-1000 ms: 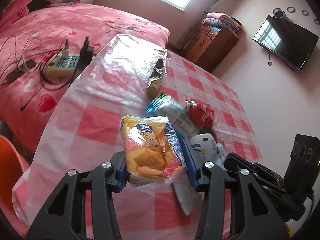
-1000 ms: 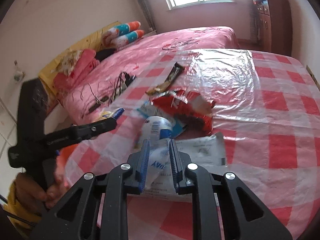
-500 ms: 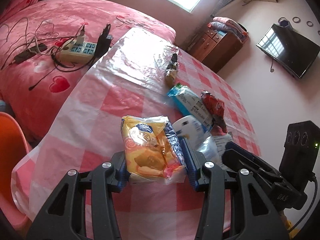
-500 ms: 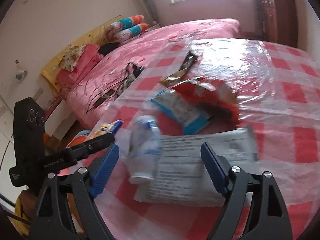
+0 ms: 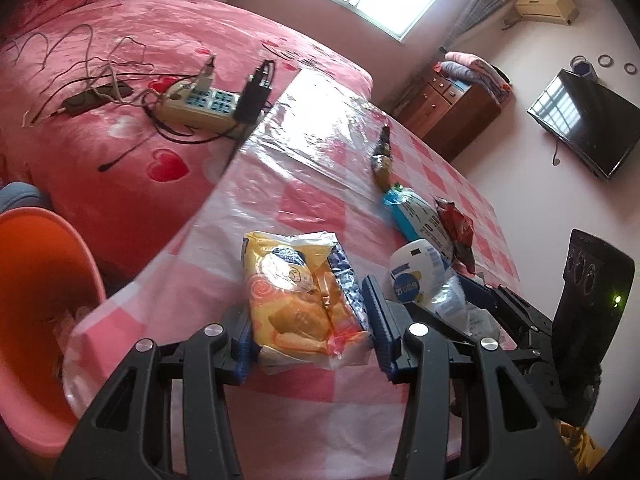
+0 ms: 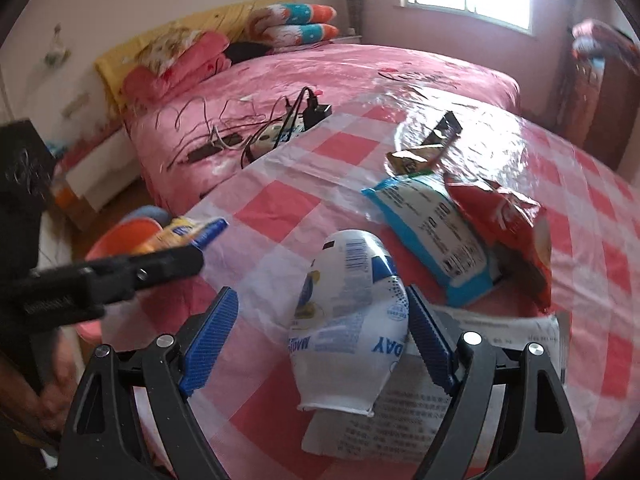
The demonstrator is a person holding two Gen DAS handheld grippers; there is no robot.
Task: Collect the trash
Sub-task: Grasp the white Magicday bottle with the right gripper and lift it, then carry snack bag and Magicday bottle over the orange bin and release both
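The left gripper (image 5: 310,334) is clenched on a yellow snack bag (image 5: 300,300), its blue pads pressed against both sides of the packet, which it holds above the near left corner of the counter (image 5: 288,184). Just past that corner, lower down, stands an orange bin (image 5: 44,280) with some scraps visible inside.

The right gripper (image 6: 320,334) is released: its jaws have just been opening and stand wide, with a white plastic cup (image 6: 348,312) between them. The right blue pad lies at the cup's edge, the left pad well clear of it. The cup lies on its side near the counter's front edge, mouth toward the camera, resting partly on a flat white printed packet (image 6: 404,412).

Beyond the cup, a blue-and-white wrapper (image 6: 428,232) lies touching a red snack bag (image 6: 504,224), which overlaps its right side. Farther toward the counter's far edge sits a dark brown and gold wrapper (image 6: 428,148), apart from the others. The counter wears a pink checked cloth under clear plastic.

The counter's left edge butts against a pink bed (image 5: 120,80), where a power strip (image 5: 200,106) lies among tangled cables close to the counter's far left corner.
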